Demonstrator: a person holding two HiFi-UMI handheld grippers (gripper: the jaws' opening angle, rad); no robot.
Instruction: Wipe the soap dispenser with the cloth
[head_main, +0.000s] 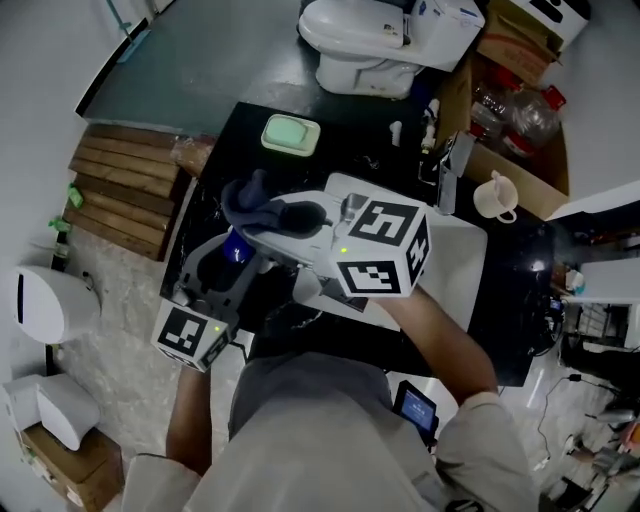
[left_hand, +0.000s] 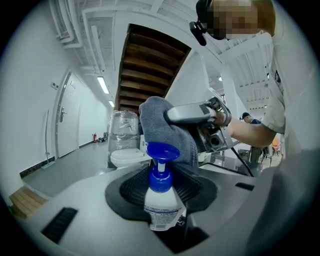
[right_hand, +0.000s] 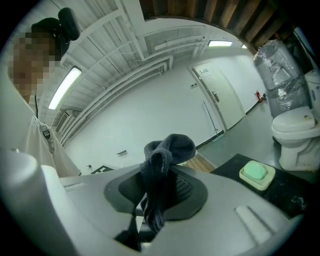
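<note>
The dispenser (left_hand: 162, 202) stands upright at lower centre of the left gripper view, long axis vertical, blue pump uppermost, pinched between the left gripper's (left_hand: 162, 189) jaws. Just behind its pump hangs the cloth (right_hand: 161, 180), clamped in the right gripper (right_hand: 159, 200)

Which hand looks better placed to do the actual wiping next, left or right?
Right. The right gripper has its jaws shut on the cloth, which sits close to the pump of the soap dispenser. The left gripper is clamped on that bottle, so it probably just steadies it.
</note>
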